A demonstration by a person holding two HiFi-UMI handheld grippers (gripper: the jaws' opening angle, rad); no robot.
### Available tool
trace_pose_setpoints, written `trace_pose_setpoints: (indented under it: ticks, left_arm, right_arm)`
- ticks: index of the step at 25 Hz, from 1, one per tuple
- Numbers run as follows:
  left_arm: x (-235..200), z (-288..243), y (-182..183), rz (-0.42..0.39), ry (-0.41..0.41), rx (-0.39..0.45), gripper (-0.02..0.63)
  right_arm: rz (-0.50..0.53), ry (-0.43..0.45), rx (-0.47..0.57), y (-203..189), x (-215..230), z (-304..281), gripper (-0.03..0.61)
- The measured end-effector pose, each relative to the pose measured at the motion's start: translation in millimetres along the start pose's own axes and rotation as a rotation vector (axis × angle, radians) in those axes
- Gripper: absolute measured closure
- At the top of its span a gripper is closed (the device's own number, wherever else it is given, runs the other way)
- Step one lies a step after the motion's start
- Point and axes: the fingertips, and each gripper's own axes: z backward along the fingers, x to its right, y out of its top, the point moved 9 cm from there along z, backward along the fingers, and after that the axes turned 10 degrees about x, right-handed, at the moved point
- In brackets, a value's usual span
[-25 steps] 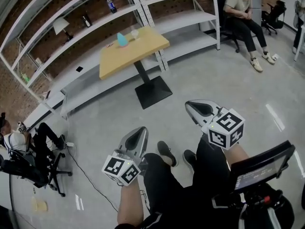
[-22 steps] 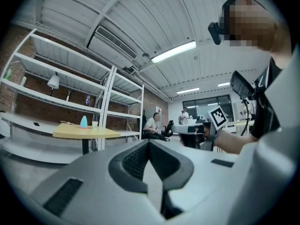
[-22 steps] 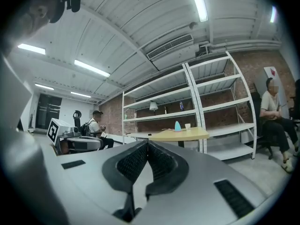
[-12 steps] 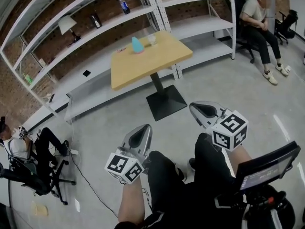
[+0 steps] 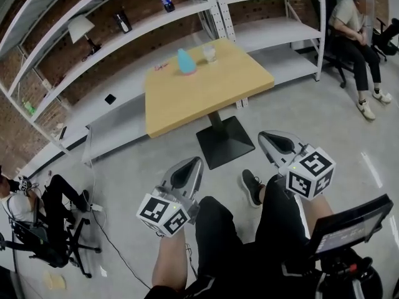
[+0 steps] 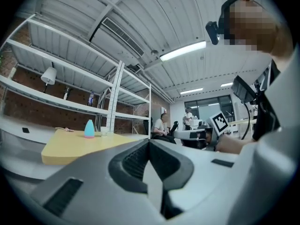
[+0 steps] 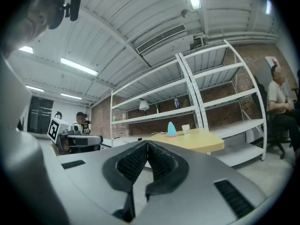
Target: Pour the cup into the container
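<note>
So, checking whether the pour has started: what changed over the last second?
The person walked toward the table, now nearer in the head view. The left gripper and right gripper stay shut, empty, held ahead. The cup and blue container remain untouched on it.

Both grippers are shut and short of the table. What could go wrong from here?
1. The clear cup stands close beside the blue container near the far edge of the table; a reach across could knock either over.
2. The left gripper and right gripper are shut and empty; unopened, they might shove the cup.
</note>
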Motion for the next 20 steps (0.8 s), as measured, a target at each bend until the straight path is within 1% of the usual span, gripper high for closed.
trace_pose_setpoints:
  ticks: [4,8,11,15,20]
  left_arm:
    - [-40.2,-32.1,-0.4,-0.018,-0.015,0.004,0.614]
    - [-85.0,-54.9,-4.0,-0.020,-0.015,-0.013,0.614]
    - [-119.6,-74.0,-6.4,-0.027,-0.015,-0.006,0.614]
    - [-157.0,-97.2,-11.3,-0.026,-0.032,-0.002,0.614]
    - [-198.6,-122.9,-9.9,-0.028,-0.027,0.012,0.614]
  right_arm:
    - [0.008,-0.012,0.022,-2.6,30.0,-45.0,0.578]
    - [0.009,-0.015,0.027,-7.2,50.1,-91.6,0.577]
    - [0.022,-0.018,0.032,-9.9,64.7,-127.1,0.578]
    - [0.037,-0.019,0.021,-15.4,80.0,-165.2,0.577]
    - [0.054,-0.019,0.005,-18.1,99.5,-209.1,0.577]
